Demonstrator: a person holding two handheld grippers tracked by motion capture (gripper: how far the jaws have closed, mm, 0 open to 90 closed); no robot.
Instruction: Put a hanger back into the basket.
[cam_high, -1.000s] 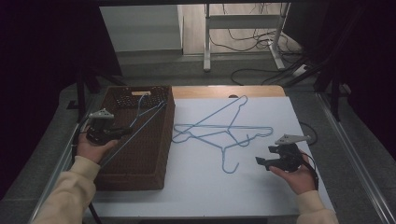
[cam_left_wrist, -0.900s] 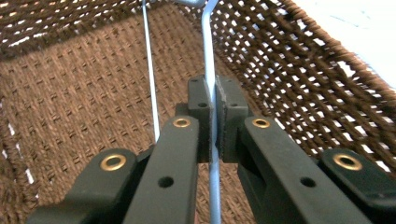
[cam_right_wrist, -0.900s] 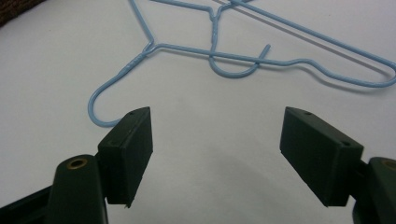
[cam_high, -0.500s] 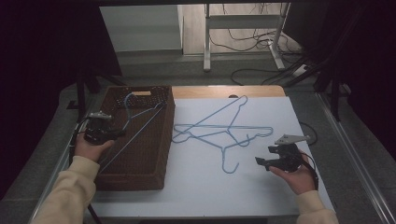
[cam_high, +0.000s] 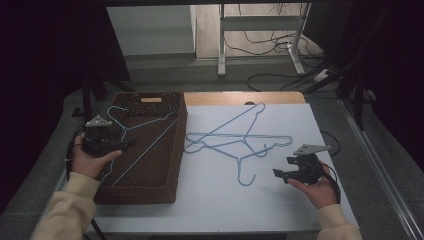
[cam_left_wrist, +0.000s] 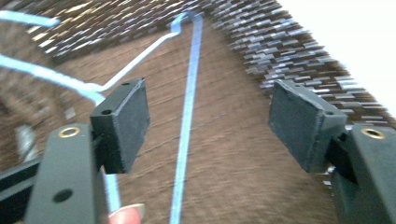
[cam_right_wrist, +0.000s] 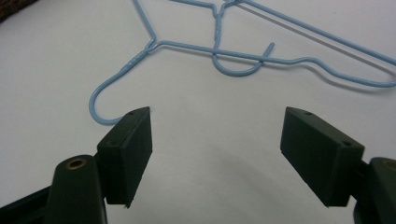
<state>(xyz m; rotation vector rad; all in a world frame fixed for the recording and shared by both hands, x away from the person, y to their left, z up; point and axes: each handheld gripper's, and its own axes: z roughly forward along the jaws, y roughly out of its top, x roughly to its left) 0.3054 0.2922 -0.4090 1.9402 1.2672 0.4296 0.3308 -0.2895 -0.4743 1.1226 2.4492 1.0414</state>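
**Release of one wire hanger into the basket, two more waiting on the sheet**

High view, left half of the frame: my left gripper (cam_high: 107, 142) hovers over the near-left part of the brown wicker basket (cam_high: 170, 150). Its jaws have just been opening and now stand wide; in the left gripper view the blue hanger in the basket (cam_left_wrist: 187, 116) passes between the pads (cam_left_wrist: 122, 122) without touching either, so I judge it let go. That hanger lies slantwise inside the basket, its hook toward the upper left of the frame.

High view, lower right: my right gripper (cam_high: 289, 172) rests in the hand just above the white sheet (cam_high: 260, 210), jaws wide with nothing between them. The right gripper view shows its pads flanking bare sheet, with the hook of the nearest hanger on the sheet (cam_right_wrist: 100, 105) just beyond the left pad, at the left of that frame. The two hangers on the sheet (cam_high: 240, 140) lie crossed in the centre of the high view, touching each other.

To do this step well, I judge that I should lift the left gripper straight clear, keeping the jaws wide so no pad snags the wire. For the next pick I would take the hook or neck of the upper hanger, since the crossed wires may drag one another
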